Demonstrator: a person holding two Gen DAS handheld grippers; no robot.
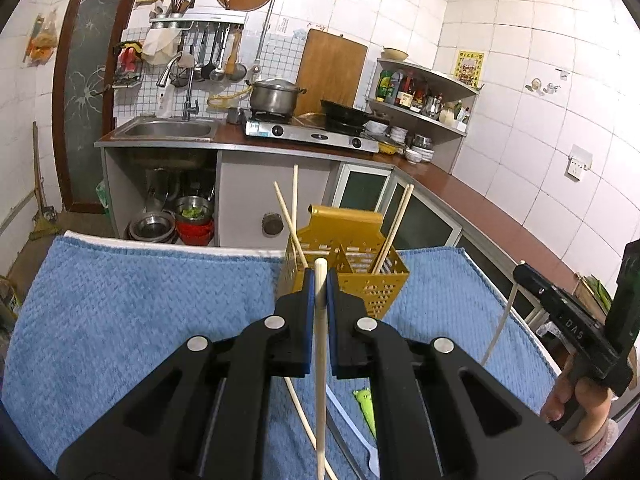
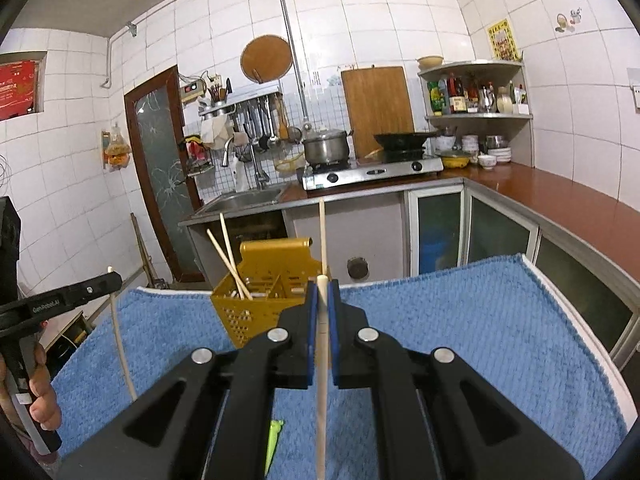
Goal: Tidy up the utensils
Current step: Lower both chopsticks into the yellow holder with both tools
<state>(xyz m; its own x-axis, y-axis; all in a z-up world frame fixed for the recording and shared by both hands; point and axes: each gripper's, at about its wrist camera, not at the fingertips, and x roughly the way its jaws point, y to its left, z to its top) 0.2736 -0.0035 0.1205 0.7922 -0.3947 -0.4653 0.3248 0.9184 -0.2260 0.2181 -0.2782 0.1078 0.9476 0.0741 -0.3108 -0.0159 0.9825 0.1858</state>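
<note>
A gold perforated utensil holder [image 1: 356,264] stands on the blue towel [image 1: 140,312] with several chopsticks in it; it also shows in the right wrist view [image 2: 256,300]. My left gripper [image 1: 320,280] is shut on a pale chopstick [image 1: 321,360], held upright just before the holder. My right gripper [image 2: 322,292] is shut on another chopstick [image 2: 322,360], also close to the holder. The right gripper shows at the left wrist view's right edge [image 1: 524,272]. The left gripper shows at the right wrist view's left edge [image 2: 114,280]. A loose chopstick [image 1: 304,416] and a green utensil [image 1: 366,404] lie on the towel.
The towel covers a table whose white edge [image 2: 592,360] shows. Beyond it are the kitchen counter [image 1: 460,188], sink [image 1: 168,130], gas stove [image 1: 312,132] with a pot and wok, and a corner shelf [image 1: 424,96] of bottles and bowls.
</note>
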